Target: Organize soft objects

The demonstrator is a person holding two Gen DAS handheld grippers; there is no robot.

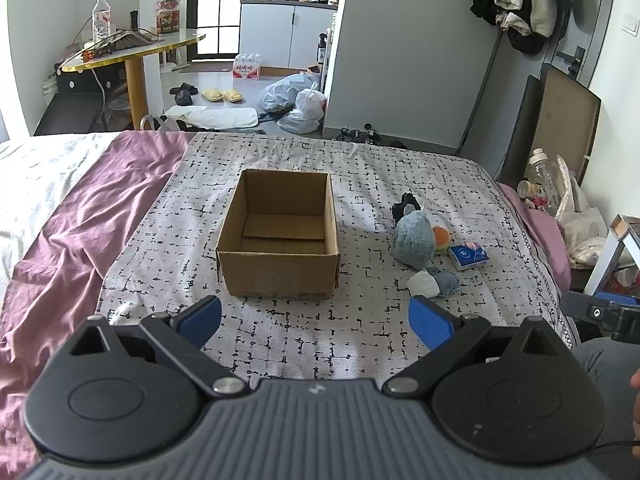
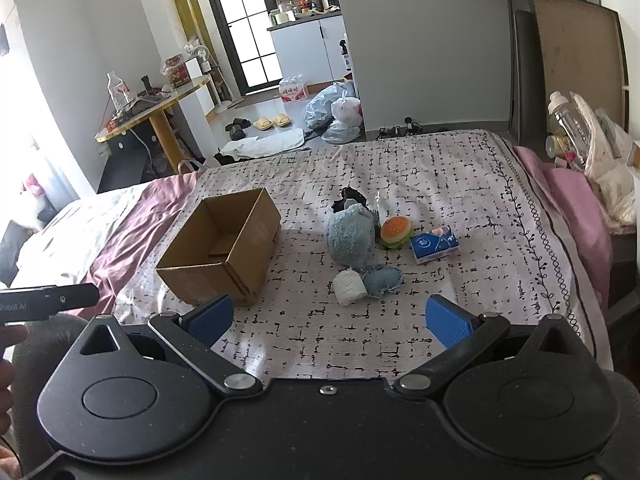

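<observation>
A patterned bedspread [image 2: 440, 184] covers the bed in a cluttered bedroom. On it the cardboard box [image 1: 280, 236] stands empty, so nothing is sorted yet. To its right lies the pile: blue plush [image 2: 350, 236], burger toy [image 2: 395, 230], tissue pack [image 2: 435, 245], white roll [image 2: 350, 292], denim piece [image 2: 382, 282], and something dark, perhaps a sock [image 2: 348, 196]. Left gripper [image 1: 316, 322] and right gripper [image 2: 328, 320] hover near the bed's edge, jaws spread wide, holding nothing.
</observation>
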